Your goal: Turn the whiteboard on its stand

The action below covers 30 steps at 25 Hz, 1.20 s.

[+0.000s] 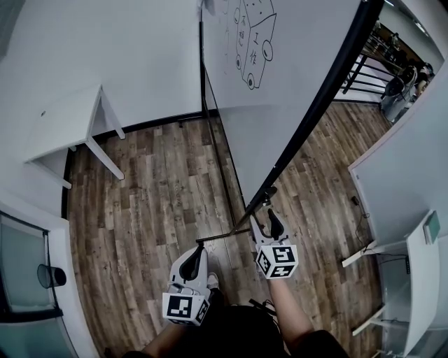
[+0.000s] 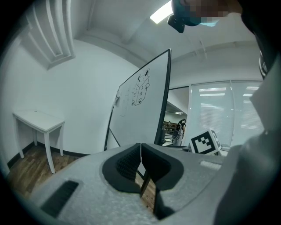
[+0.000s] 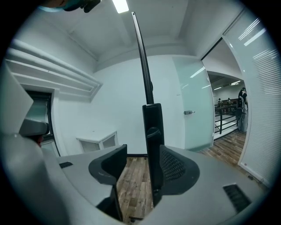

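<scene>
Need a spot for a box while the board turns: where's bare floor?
Bare floor lies between the white table and the stand's pole. Another strip lies right of the whiteboard, toward the white wall. It is crowded at the board's near corner, around the right gripper and stand foot.

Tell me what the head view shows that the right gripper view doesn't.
Only the head view: the whiteboard's drawn face with its sketch, and the left gripper. Only the right gripper view: the frosted glass door and ceiling light. Both: the wooden floor, the board's black frame edge, and the open right gripper straddling it.
</scene>
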Tool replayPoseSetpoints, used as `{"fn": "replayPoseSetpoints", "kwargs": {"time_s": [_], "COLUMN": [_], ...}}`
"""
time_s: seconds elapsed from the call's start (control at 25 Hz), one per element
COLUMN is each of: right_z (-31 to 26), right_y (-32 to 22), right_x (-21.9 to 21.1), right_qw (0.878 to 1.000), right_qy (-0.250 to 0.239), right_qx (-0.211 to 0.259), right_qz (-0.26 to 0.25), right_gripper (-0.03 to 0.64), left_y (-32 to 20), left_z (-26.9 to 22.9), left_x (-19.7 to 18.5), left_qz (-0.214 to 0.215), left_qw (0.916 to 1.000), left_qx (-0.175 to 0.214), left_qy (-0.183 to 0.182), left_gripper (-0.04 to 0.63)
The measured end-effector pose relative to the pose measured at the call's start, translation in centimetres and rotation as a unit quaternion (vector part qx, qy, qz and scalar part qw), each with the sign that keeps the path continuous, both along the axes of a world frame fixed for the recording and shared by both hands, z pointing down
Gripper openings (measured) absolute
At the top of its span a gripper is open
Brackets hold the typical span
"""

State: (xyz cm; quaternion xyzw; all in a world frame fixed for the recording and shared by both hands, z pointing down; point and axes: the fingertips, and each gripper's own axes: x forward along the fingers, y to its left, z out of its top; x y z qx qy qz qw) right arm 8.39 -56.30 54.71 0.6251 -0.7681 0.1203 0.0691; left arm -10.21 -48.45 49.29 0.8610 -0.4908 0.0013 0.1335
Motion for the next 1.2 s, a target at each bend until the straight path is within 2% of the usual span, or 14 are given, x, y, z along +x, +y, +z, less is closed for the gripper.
{"fn": "replayPoseSetpoints", "kwargs": {"time_s": [0.32,0.72,1.2], "right_z": [1.4,2.4,2.4], "right_y": [-3.3,-5.9,-6.3], "right_x": [1.1,1.7,1.7], "right_qw": [1.000,0.999,0.999], "right_qy": [0.005,0.014,0.034], "right_qx": [-0.011,-0.013,-0.002], "right_qz": [0.017,0.028,0.026], "right_gripper": [0.212,0.212,0.198], "left_y": [-1.4,-2.2,-1.4], "left_z": [0.3,1.3,1.7], "left_x": [-0.2,-0.8,-0.9], "left_qz": [0.014,0.001,-0.008], "left_qw": [0.9999,0.9999,0.9997], "left_qx": [-0.003,-0.015,-0.022], "left_qy": [-0.007,-0.008,-0.007], "left_gripper": [0.021,0.021,0.021]}}
